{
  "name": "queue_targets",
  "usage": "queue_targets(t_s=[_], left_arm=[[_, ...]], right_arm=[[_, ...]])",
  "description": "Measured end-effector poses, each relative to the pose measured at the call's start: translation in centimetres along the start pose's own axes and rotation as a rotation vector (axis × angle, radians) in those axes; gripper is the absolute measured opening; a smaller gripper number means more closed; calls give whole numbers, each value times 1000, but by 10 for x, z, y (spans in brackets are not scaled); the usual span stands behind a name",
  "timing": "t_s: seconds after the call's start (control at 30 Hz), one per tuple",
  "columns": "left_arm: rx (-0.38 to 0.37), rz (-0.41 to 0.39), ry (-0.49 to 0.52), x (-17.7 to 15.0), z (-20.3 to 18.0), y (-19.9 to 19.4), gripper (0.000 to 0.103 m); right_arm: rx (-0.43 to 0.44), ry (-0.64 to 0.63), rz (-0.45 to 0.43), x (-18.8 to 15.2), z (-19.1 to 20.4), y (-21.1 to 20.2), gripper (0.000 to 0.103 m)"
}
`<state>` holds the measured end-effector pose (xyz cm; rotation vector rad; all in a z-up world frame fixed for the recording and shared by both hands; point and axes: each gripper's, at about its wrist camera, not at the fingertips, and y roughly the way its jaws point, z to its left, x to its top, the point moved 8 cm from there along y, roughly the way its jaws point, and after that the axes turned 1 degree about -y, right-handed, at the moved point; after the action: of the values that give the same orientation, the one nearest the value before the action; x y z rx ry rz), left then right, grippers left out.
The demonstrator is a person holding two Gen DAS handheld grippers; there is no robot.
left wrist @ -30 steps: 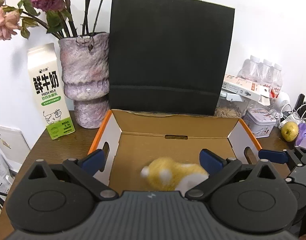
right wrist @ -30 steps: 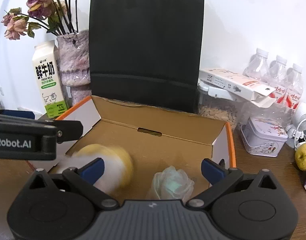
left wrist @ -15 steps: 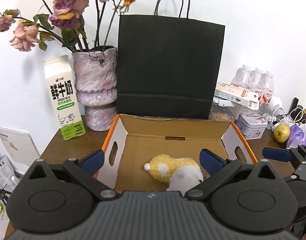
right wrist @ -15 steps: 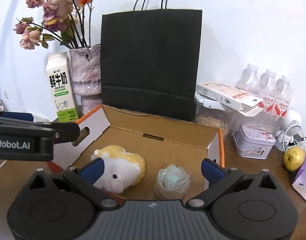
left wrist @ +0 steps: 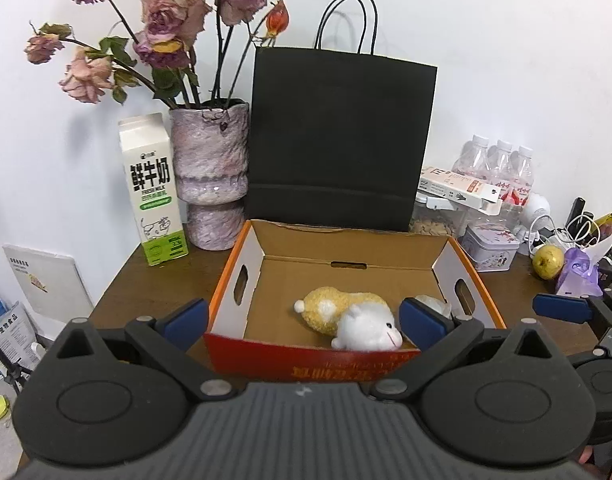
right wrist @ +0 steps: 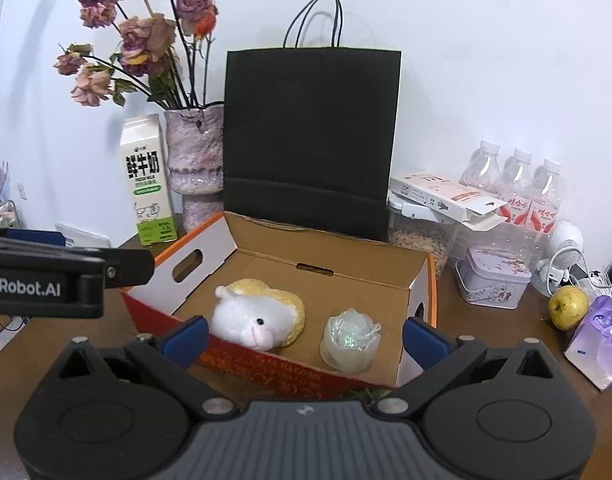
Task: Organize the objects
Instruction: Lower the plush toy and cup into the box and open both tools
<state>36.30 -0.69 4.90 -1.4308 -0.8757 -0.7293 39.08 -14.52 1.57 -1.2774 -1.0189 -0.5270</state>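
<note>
Both claws spread wide, empty: left gripper (left wrist: 301, 316), right gripper (right wrist: 303, 334). Yellow-and-white plush hamster (right wrist: 259, 314) lies centre-frame inside the open orange-edged cardboard box (right wrist: 326, 254), translucent lotus-shaped candle holder (right wrist: 350, 338) just beside. Next pick likely: lower-right yellow pear (right wrist: 568, 306); approach from above, avoid cables.
</note>
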Motion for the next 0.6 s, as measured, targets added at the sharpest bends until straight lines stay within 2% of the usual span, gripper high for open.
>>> queue_targets(t_s=[0.6], left_arm=[[15, -29, -6, -34, 11, -67, 103]], right_arm=[[15, -12, -34, -29, 27, -68, 103]])
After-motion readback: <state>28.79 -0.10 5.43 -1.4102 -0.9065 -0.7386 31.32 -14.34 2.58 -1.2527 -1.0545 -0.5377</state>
